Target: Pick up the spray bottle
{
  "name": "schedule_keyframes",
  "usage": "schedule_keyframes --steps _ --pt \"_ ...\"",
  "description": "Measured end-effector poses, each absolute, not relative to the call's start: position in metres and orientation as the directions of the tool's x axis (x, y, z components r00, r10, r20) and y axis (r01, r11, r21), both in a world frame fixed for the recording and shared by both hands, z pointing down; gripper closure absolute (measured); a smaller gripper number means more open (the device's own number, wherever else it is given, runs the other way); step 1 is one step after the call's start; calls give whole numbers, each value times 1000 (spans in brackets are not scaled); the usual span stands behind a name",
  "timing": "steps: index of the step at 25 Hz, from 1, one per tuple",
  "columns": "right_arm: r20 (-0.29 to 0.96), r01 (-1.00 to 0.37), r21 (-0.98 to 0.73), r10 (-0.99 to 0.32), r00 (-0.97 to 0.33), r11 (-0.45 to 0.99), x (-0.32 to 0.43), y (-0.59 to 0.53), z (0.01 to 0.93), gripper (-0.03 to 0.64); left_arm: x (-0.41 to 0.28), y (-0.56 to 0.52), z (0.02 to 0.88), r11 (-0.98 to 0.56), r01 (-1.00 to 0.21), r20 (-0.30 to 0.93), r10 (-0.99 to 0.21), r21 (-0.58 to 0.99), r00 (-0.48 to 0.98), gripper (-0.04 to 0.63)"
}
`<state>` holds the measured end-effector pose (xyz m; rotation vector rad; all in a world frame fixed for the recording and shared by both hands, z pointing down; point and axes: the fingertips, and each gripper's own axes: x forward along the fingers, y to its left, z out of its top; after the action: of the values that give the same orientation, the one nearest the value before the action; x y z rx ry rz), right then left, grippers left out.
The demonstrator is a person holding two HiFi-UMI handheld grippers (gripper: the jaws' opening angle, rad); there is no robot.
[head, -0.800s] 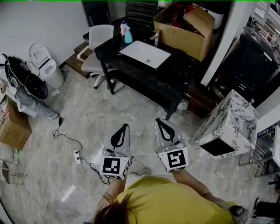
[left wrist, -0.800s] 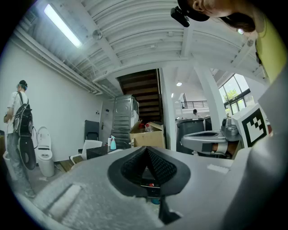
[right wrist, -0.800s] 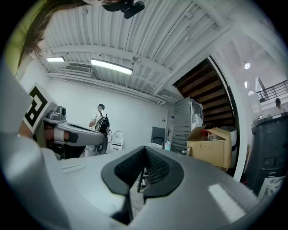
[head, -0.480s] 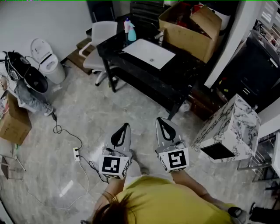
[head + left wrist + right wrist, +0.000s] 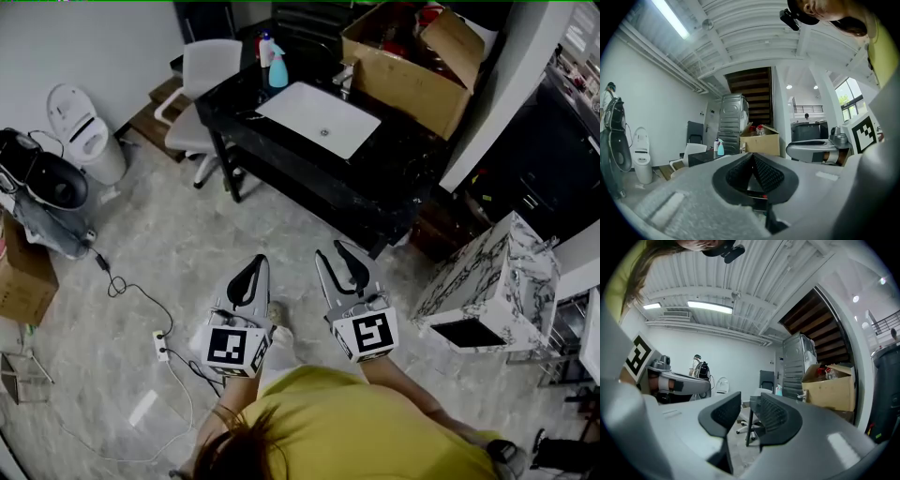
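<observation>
The teal spray bottle stands at the far corner of a black table, next to a white bottle with a red cap. It is small and far off in the left gripper view and in the right gripper view. Both grippers are held level over the floor, well short of the table. My left gripper is shut, its pads meeting with nothing between them. My right gripper is open, with a clear empty gap between its pads.
A white sink basin and an open cardboard box sit on the table. A white chair stands at its left end, a toilet further left. A marble cabinet is to the right. A cable and power strip lie on the floor.
The right gripper's jaws have parted; they looked closed before. The person has stepped toward the table, which now sits lower and closer in the head view.
</observation>
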<state>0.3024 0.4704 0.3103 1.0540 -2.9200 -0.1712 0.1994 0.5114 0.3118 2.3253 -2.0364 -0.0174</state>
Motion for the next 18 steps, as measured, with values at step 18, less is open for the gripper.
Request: schedule_keyframes --steps 18 --pt "70 -694 103 -701 -710 713 139 269 322 442 37 306 315 -235 -969 18 -971 79 237 592"
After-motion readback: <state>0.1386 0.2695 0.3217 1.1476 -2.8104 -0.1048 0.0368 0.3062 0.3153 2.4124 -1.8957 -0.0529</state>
